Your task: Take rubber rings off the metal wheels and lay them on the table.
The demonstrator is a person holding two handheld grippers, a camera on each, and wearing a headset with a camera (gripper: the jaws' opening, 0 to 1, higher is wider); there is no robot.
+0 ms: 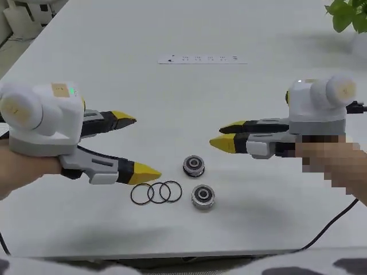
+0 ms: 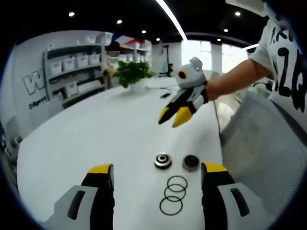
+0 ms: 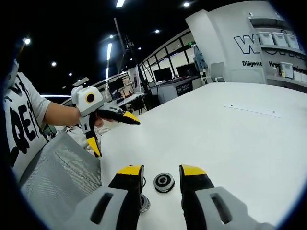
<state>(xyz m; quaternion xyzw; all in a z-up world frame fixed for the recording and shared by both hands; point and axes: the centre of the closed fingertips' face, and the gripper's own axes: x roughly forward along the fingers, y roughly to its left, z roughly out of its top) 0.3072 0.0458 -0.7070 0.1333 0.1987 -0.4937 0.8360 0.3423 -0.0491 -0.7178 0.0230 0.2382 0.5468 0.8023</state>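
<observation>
Two small metal wheels (image 1: 194, 165) (image 1: 203, 196) lie on the white table (image 1: 172, 91), near its front edge. Just left of them three black rubber rings (image 1: 156, 192) lie flat in an overlapping row. My left gripper (image 1: 136, 146) hovers left of the rings, wide open and holding nothing. From the right, my right gripper (image 1: 221, 136) points at the wheels from above, its jaws a little apart with nothing between them. The left gripper view has the wheels (image 2: 163, 161) and rings (image 2: 173, 191) between its jaws. One wheel (image 3: 163, 182) sits between the jaws in the right gripper view.
A white power strip (image 1: 202, 59) lies flat at the table's far middle. A green plant (image 1: 347, 12) stands at the far right corner. A black cable (image 1: 332, 223) trails off the front right edge. A grey mesh chair (image 2: 249, 129) stands beside the table.
</observation>
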